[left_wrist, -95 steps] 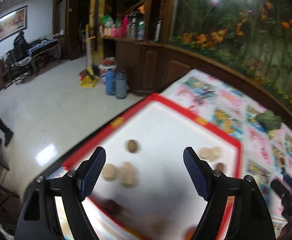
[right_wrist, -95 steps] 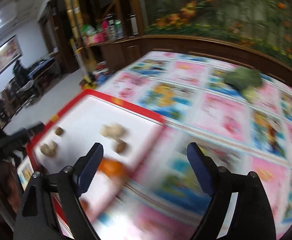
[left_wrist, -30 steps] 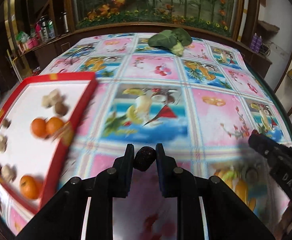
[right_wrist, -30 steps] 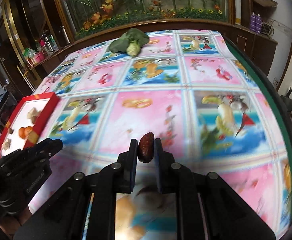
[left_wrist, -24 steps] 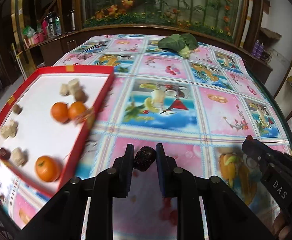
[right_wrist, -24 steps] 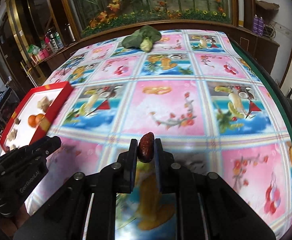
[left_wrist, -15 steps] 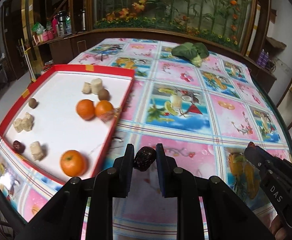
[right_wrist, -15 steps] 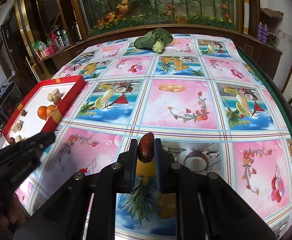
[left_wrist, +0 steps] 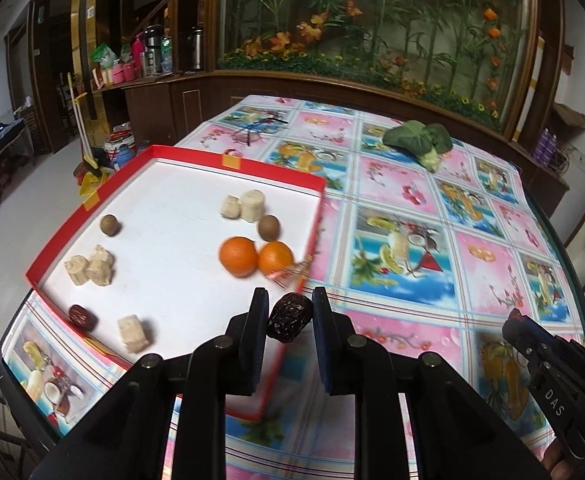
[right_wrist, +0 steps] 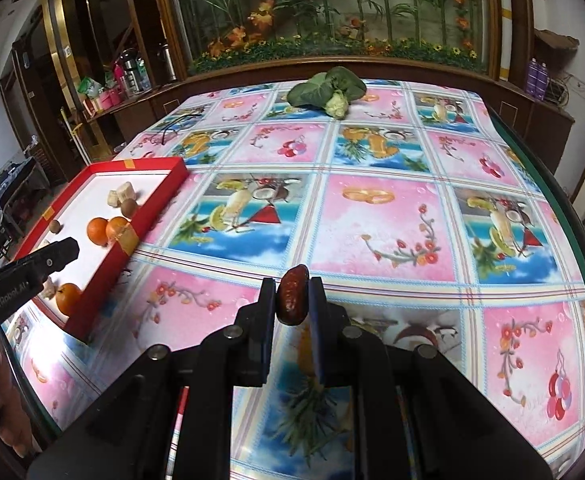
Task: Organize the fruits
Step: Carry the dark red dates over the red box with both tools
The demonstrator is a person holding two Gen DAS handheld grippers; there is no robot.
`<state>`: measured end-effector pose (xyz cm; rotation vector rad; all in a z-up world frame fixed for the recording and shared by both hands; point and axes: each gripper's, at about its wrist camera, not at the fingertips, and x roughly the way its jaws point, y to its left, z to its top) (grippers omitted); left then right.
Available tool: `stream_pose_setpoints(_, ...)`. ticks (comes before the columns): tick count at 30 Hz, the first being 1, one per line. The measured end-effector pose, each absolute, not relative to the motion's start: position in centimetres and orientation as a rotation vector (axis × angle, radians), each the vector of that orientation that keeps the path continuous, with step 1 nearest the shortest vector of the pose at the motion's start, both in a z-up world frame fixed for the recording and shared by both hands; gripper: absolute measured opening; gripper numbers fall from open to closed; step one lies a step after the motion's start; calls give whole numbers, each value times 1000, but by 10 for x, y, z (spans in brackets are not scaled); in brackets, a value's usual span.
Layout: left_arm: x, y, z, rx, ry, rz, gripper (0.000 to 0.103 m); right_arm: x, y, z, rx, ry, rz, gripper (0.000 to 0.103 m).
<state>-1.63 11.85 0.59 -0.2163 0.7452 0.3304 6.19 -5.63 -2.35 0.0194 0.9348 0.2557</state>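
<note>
At far left, a shallow red-rimmed cardboard tray with a white floor (left_wrist: 236, 165), set on the table's left part over a glossy pink-and-blue fruit-print tablecloth (left_wrist: 404, 236). Inside the tray: a wrinkled dark red date (left_wrist: 82, 317) near the front left rim, pale beige cut chunks (left_wrist: 90, 270), a small round brown fruit (left_wrist: 110, 225) further back, two round orange tangerines (left_wrist: 255, 257) touching each other beside the right rim, a third tangerine (right_wrist: 67, 298) toward the front. Just right of the tangerines, over the tray's right rim: the black left gripper (left_wrist: 288, 308), jaws pinching a dark wrinkled date (left_wrist: 288, 318) held above the tray edge. Further right, above bare tablecloth and well apart from the tray: the black right gripper (right_wrist: 292, 298), jaws pressed onto a glossy reddish-brown date (right_wrist: 291, 294) standing upright between them. At the table's far side, right of centre: a leafy green vegetable with a pale stem (right_wrist: 326, 92), lying flat.
</note>
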Motion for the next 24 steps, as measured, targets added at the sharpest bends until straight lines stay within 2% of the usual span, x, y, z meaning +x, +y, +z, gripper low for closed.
stream_pose_setpoints(24,-35,181,9,-258,729,492,20,62,13,-4,-21,883,462,18)
